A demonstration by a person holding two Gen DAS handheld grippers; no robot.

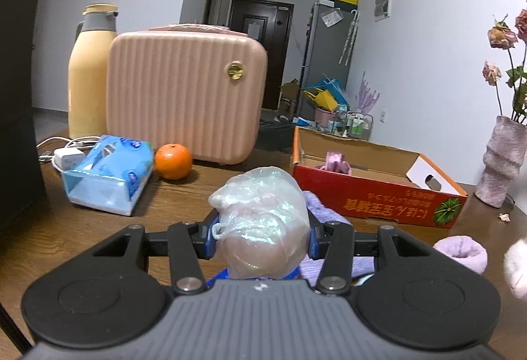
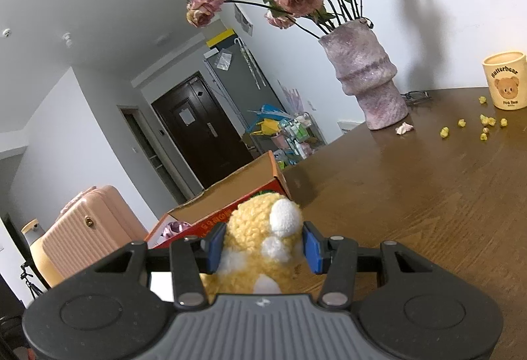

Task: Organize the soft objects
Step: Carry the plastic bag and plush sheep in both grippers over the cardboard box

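Observation:
My left gripper [image 1: 262,233] is shut on a clear plastic bag [image 1: 263,221] with a pale pink soft thing inside, held above the wooden table. A lavender cloth [image 1: 324,211] lies under it and a lavender fuzzy roll [image 1: 461,253] lies to its right. The red cardboard box [image 1: 378,198] stands just beyond, with a pink soft item [image 1: 336,162] inside. My right gripper [image 2: 262,244] is shut on a yellow and white fluffy plush toy [image 2: 263,238], lifted and tilted, near the same box [image 2: 230,195].
A pink suitcase [image 1: 187,96], cream thermos [image 1: 90,70], blue tissue pack [image 1: 108,173], orange [image 1: 173,161] and white charger [image 1: 67,159] stand at the left. A vase of dried roses [image 2: 365,73], bear mug [image 2: 505,79] and yellow crumbs [image 2: 474,126] are on the right.

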